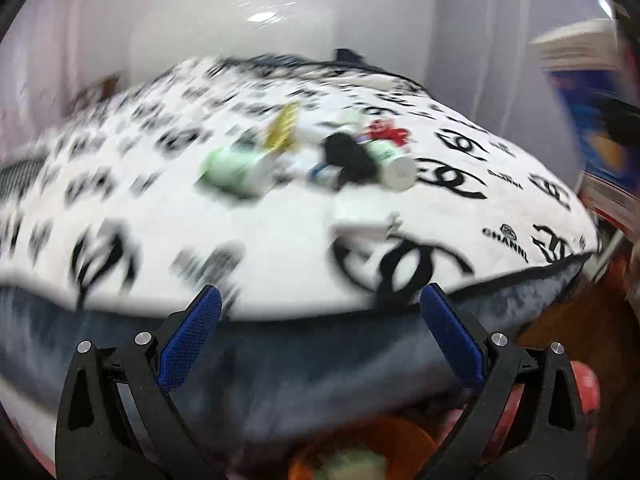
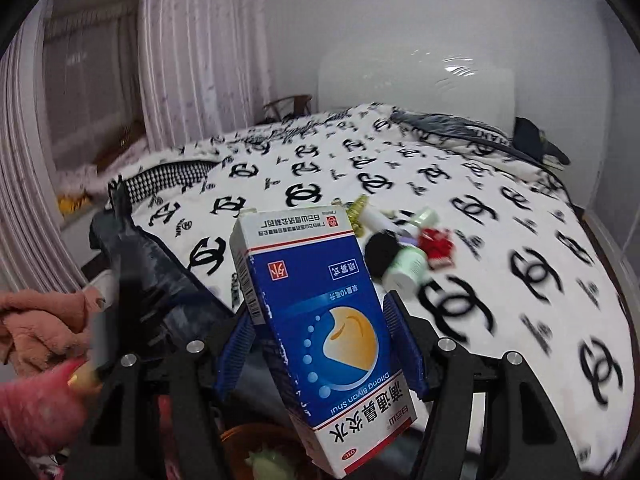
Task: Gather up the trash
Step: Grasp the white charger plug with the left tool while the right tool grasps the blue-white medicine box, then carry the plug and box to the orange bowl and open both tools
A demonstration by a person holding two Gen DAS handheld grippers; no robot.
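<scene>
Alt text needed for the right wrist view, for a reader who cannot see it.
The right claw grips a blue and white medicine box, printed upside down to the camera, above a bed. Behind it, on the white bedspread with black logos, lies a small pile of trash: a pale green bottle, a red wrapper and a black round item.

Blue-white medicine box [image 2: 316, 320] upside down, tilted, clamped; bottles, wrappers [image 2: 400, 248] clustered on bedspread.

Motion blur smears the trash pile [image 1: 320, 156] on the blanket [image 1: 280, 248] beyond telling.
</scene>
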